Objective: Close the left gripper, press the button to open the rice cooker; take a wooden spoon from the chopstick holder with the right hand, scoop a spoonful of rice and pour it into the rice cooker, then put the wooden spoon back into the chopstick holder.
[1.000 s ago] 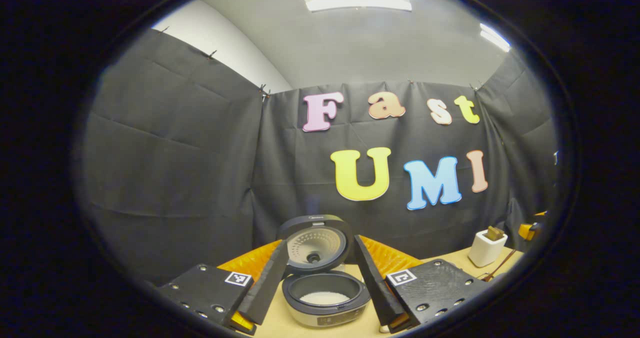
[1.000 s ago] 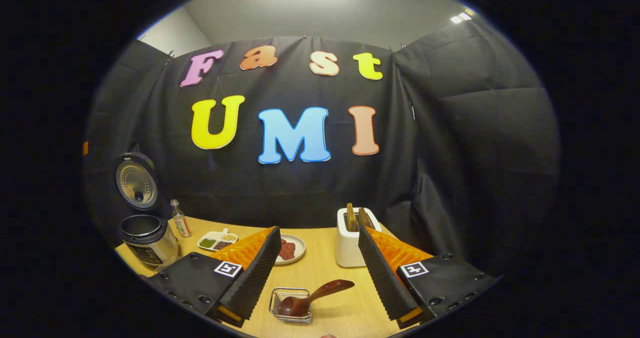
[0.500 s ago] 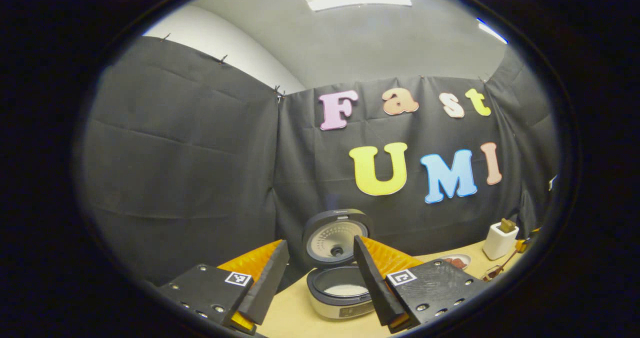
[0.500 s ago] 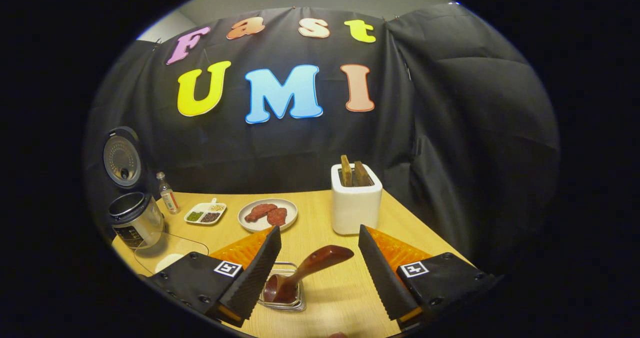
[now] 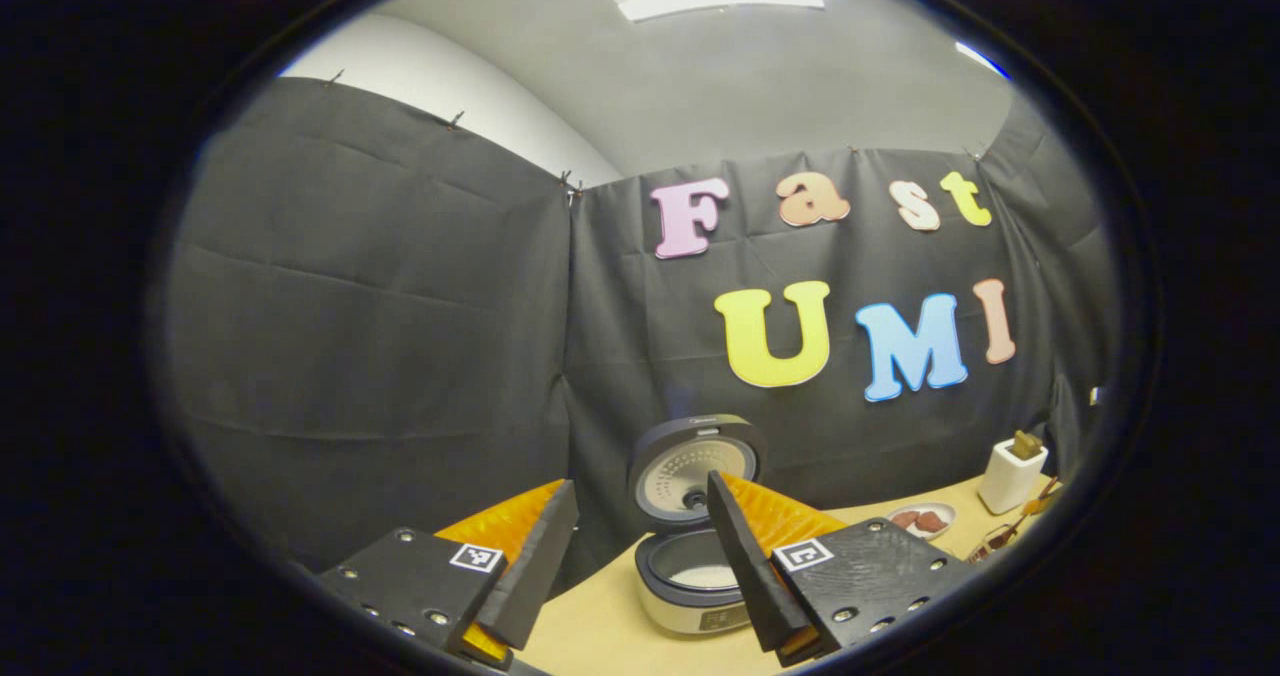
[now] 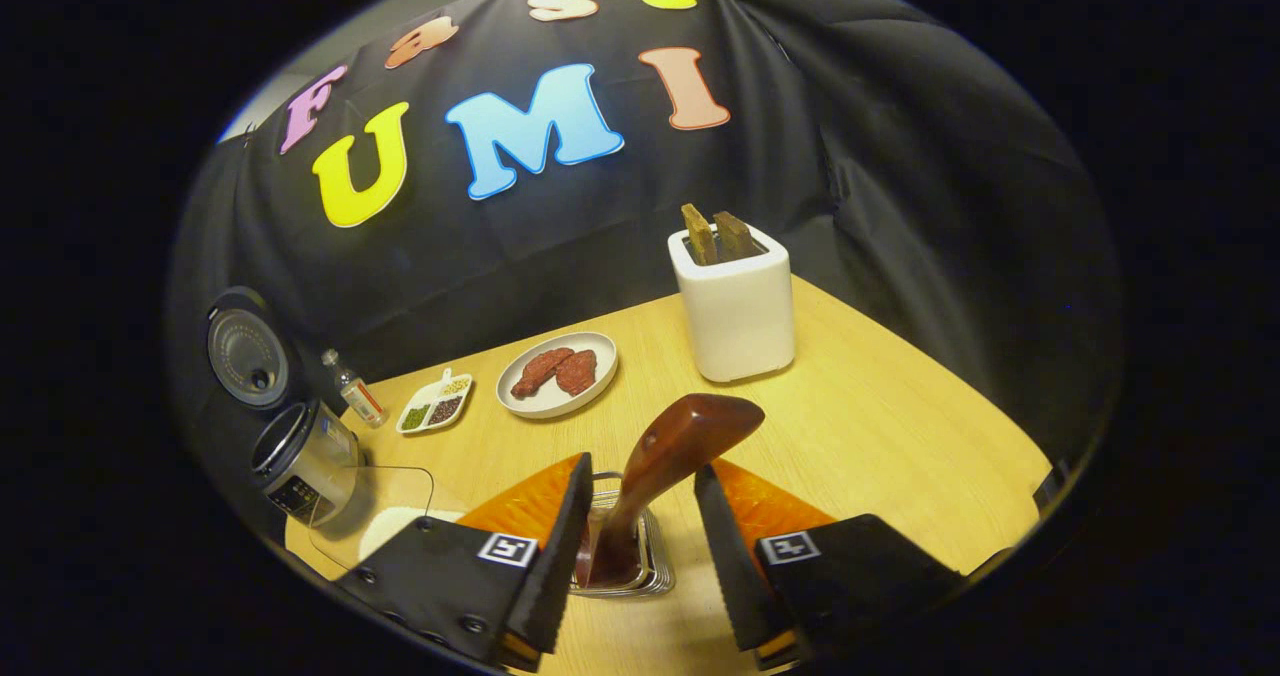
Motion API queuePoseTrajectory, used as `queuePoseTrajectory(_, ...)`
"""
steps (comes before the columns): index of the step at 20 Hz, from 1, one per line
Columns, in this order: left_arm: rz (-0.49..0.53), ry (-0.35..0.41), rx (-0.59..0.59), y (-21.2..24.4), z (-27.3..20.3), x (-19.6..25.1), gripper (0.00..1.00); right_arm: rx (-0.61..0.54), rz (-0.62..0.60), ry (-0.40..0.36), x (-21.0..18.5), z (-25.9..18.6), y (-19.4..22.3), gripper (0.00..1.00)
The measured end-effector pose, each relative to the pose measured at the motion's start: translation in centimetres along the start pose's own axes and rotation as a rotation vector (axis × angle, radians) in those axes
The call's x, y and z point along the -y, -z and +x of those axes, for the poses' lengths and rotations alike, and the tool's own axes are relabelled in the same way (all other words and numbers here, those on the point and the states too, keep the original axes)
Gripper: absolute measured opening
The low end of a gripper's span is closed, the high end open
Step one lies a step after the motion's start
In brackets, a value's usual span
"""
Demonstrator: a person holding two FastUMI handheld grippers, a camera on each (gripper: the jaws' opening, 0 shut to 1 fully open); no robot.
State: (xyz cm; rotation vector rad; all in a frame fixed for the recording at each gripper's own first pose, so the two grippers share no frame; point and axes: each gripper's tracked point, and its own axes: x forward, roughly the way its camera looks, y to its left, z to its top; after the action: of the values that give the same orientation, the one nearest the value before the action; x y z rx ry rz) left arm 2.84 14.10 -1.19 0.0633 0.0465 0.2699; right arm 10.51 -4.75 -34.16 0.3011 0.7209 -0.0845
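Observation:
In the left gripper view the rice cooker (image 5: 690,596) stands open, lid (image 5: 697,466) raised and white rice in the pot. My left gripper (image 5: 640,496) hovers open in front of it and to its left, holding nothing; one finger hides part of the pot. In the right gripper view a dark wooden spoon (image 6: 670,456) stands tilted, its bowl in a small wire basket (image 6: 640,571). My right gripper (image 6: 640,476) is open, a finger on each side of the handle with a small gap to it. The white chopstick holder (image 6: 738,306) with two wooden handles stands behind.
On the wooden table (image 6: 880,426) are a plate of red meat (image 6: 557,373), a divided dish (image 6: 435,403), a small bottle (image 6: 355,401), a glass container with rice (image 6: 385,521) and the open cooker (image 6: 300,451) at far left. Black cloth walls close the back and right.
My right gripper has dropped and moved forward over the spoon, and its fingers have narrowed around the handle. My left gripper has swung left, so the cooker sits further right in its view.

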Motion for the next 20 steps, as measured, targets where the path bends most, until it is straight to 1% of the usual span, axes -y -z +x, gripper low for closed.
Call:
queuePoseTrajectory(1, -0.004, -0.004, 0.0, 0.0, 0.1, -0.4, 0.82, -0.013, 0.026, -0.003, -0.1, 0.2, 0.2, 0.46)
queuePoseTrajectory(2, -0.009, -0.007, -0.001, 0.1, 0.1, -0.7, 0.82, -0.032, 0.049, -0.017, -0.6, 0.2, 0.7, 0.42)
queuePoseTrajectory(4, -0.021, -0.009, -0.003, 0.2, 0.2, -1.3, 0.82, -0.072, 0.074, -0.035, -1.0, 0.3, 1.7, 0.42)
queuePoseTrajectory(5, -0.026, -0.009, -0.004, 0.4, 0.3, -1.3, 0.82, -0.069, 0.093, -0.025, -0.7, -1.1, 1.4, 0.42)
queuePoseTrajectory(6, -0.029, -0.008, -0.005, 0.4, 0.4, -1.5, 0.82, -0.064, 0.108, -0.014, -1.1, 0.2, 1.1, 0.28)
queuePoseTrajectory(7, -0.029, -0.008, -0.005, 0.5, 0.6, -1.6, 0.82, -0.063, 0.112, -0.012, -0.9, 0.4, 0.8, 0.14)
queuePoseTrajectory(8, -0.029, -0.005, -0.002, 0.4, 0.8, -1.6, 0.82, -0.057, 0.1, -0.005, -1.2, 0.4, 1.0, 0.17)
queuePoseTrajectory(9, -0.026, 0.0, 0.0, 0.6, 0.6, -1.5, 0.82, -0.046, 0.082, -0.014, -1.6, -0.5, 0.6, 0.05)
queuePoseTrajectory(10, -0.023, 0.002, 0.002, 0.5, 0.7, -1.5, 0.82, -0.024, 0.057, -0.017, -1.9, -0.3, 0.5, 0.05)
queuePoseTrajectory(11, -0.021, 0.004, 0.007, 0.5, 0.8, -1.5, 0.82, -0.007, 0.037, -0.015, -2.1, -0.9, 0.0, 0.08)
queuePoseTrajectory(12, -0.022, 0.012, 0.01, 0.4, 1.0, -1.4, 0.82, 0.007, 0.019, -0.013, -2.4, -1.4, -0.5, 0.09)
queuePoseTrajectory(13, -0.023, 0.018, 0.012, 0.4, 1.0, -1.4, 0.82, 0.021, 0.004, -0.008, -2.7, -1.8, -1.2, 0.05)
queuePoseTrajectory(14, -0.025, 0.023, 0.013, 0.3, 1.1, -1.4, 0.82, 0.039, -0.015, -0.002, -3.1, -2.3, -1.8, 0.09)
queuePoseTrajectory(16, -0.031, 0.037, 0.017, 0.2, 1.3, -1.2, 0.82, 0.086, -0.07, 0.011, -3.9, -3.3, -3.5, 0.09)
queuePoseTrajectory(18, -0.037, 0.05, 0.015, 0.3, 1.5, -0.9, 0.82, 0.138, -0.124, 0.011, -5.1, -4.2, -5.1, 0.09)
queuePoseTrajectory(20, -0.043, 0.061, 0.009, 0.9, 2.9, -0.5, 0.82, 0.178, -0.175, 0.0, -6.9, -5.0, -6.4, 0.09)
